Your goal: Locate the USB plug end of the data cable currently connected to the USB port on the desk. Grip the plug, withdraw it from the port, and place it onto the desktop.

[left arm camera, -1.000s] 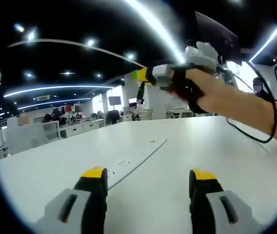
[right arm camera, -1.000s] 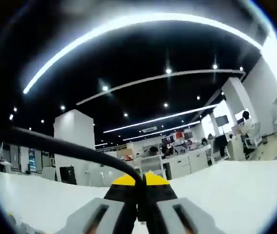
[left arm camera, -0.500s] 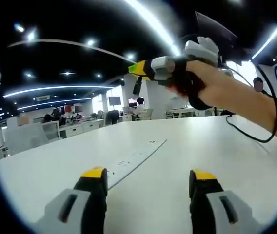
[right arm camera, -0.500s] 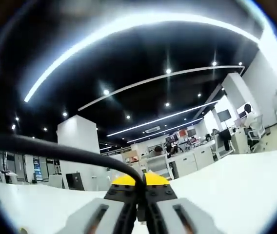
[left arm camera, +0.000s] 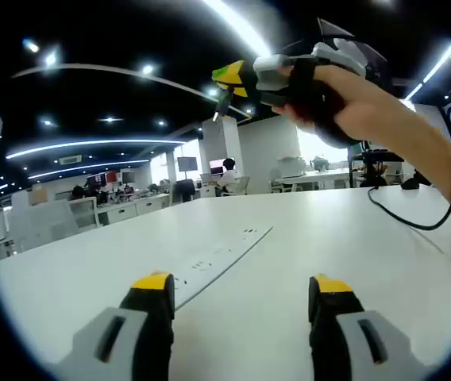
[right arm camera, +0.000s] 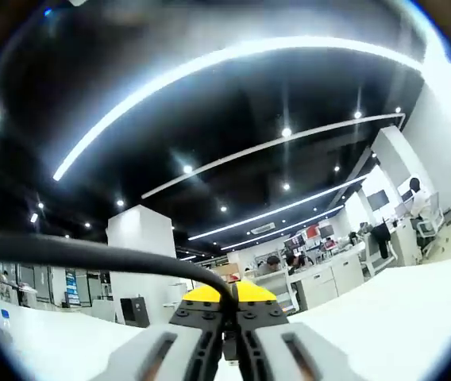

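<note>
USB plug hangs high above the white counter, clamped in the right gripper, its black cable crossing that gripper's view. Left gripper fingers stand apart, low over the counter by the inset port strip.

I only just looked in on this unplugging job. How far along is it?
Done: the plug is out of its port, hanging from the right gripper high above the white desk. In hand: the right gripper view shows its jaws shut on the plug with the black cable trailing off. The left gripper is open and low over the desk by the socket strip. Left: putting the plug down on the desk.
</note>
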Tool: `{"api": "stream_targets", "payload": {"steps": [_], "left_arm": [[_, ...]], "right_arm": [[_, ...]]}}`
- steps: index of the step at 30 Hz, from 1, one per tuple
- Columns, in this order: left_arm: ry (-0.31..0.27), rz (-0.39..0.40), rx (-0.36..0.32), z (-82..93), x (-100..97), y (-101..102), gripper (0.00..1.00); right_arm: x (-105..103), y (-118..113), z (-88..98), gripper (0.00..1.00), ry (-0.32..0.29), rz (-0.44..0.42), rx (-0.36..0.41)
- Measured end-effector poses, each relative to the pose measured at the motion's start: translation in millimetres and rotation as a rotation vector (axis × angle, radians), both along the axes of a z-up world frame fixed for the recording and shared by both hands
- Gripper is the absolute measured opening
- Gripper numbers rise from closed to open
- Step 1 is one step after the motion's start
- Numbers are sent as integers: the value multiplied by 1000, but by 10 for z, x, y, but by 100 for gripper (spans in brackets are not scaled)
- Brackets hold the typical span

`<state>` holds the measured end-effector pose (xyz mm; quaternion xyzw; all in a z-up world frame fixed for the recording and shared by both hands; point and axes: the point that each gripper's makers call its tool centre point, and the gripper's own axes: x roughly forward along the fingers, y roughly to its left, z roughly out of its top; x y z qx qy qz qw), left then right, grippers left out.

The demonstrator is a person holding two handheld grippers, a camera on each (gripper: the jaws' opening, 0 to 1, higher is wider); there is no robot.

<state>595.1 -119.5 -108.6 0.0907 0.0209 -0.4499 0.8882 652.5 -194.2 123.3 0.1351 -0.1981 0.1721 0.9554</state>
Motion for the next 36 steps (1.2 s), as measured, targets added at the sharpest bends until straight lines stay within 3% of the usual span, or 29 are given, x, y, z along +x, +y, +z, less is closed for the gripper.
{"api": "stream_targets", "payload": {"steps": [4,8,10,17,27,36], "left_arm": [[0,1,-3,6,4,1,69],[2,1,-11,14,7,3,69],[7,3,-23,25,14,10,69],[22,11,-42,37,21,35,69],[-17,35,-18,57,-19,47,67],[-19,47,-21,125,-126,96,67]], "right_arm": [[-64,60,-6,5,-1,-13,-43],[-43,74,-180,5,40,-27,-80],[-21,60,-301,5,76,-40,-147],[-68,-58,-469,5,116,-69,-237],[-281,-416,-565,5,138,-97,-277],[-350,-400,-653,5,153,-72,-314]]}}
